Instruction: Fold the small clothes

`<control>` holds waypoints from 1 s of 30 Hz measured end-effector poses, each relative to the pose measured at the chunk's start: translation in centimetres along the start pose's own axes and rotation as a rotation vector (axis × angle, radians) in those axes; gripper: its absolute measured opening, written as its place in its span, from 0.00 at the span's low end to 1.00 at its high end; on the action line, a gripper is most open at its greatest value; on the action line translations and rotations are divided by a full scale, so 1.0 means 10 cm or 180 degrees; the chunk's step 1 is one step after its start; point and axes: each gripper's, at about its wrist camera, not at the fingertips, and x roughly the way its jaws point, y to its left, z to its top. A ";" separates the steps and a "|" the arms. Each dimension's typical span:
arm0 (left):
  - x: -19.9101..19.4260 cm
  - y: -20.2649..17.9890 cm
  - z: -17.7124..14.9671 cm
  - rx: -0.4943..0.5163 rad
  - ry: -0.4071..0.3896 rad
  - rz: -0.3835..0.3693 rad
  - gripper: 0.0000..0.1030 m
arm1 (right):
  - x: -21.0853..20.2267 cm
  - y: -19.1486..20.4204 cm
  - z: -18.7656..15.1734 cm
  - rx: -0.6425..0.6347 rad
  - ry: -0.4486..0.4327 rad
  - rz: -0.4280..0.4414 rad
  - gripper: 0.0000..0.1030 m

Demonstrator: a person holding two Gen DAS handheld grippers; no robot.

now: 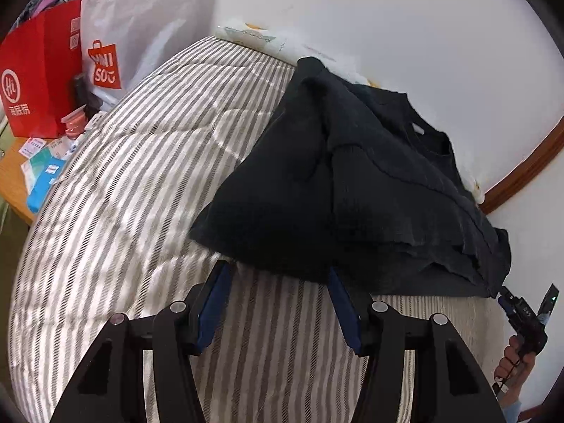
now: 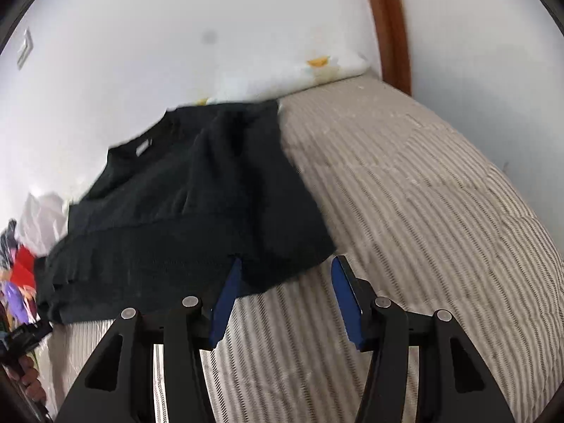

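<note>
A red paper bag (image 1: 38,81) and a white plastic shopping bag (image 1: 141,24) with a red logo stand on a wooden side table (image 1: 14,176) beside the bed's far left corner; what they hold cannot be seen. Small boxes and packets (image 1: 46,172) lie loose on that table in front of them.

The black garment (image 1: 352,183) lies on the striped bed cover (image 1: 123,194), partly folded, with its sides turned in over the middle and its neckline with a white label (image 2: 142,148) toward the wall. It sits along the bed's wall-side edge, its far end touching a white pillow (image 2: 317,67) with yellow marks. Its hem lies toward both cameras.

The left hand-held gripper (image 1: 278,275) points steeply down at the hem's left corner. Its blue-padded fingers (image 1: 211,310) stand apart, the right finger tip meeting the cloth's edge and the left one clear over the bed cover; nothing is pinched.

The right hand-held gripper (image 2: 287,264) points down at the hem's right corner in the same pose. Its jaws are spread, the left finger tip tucked at the hem and the right finger (image 2: 347,299) beside the corner, over the bed cover, with no cloth clamped. In the left wrist view a hand (image 1: 516,359) grasps this gripper's handle near the bed's near edge.
</note>
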 end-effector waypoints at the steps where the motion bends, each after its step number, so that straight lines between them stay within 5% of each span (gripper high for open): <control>1: 0.02 0.00 0.01 -0.0015 -0.0020 -0.0042 0.52 | 0.01 -0.04 0.02 0.0032 0.0001 -0.0005 0.51; 6: 0.08 0.00 0.06 -0.0103 -0.0163 -0.0133 0.52 | 0.22 -0.21 0.16 0.0180 0.0052 0.0017 0.51; 11: 0.16 -0.11 0.13 -0.0051 -0.0190 0.0036 0.51 | 0.47 -0.21 0.25 0.0363 0.0172 0.0251 0.51; 14: 0.21 -0.16 0.15 -0.0070 -0.0188 0.0100 0.33 | 0.57 -0.15 0.28 0.0367 0.0215 0.0328 0.38; 16: 0.21 -0.18 0.15 -0.0107 -0.0187 0.0186 0.12 | 0.53 -0.06 0.29 0.0191 0.0172 0.0353 0.20; 17: 0.19 -0.18 0.15 -0.0112 -0.0197 0.0173 0.11 | 0.50 -0.01 0.29 0.0077 0.0141 0.0282 0.19; 30: -0.28 -0.19 -0.34 0.0117 -0.0187 0.0154 0.08 | -0.10 -0.13 -0.04 -0.0066 0.0096 0.0321 0.16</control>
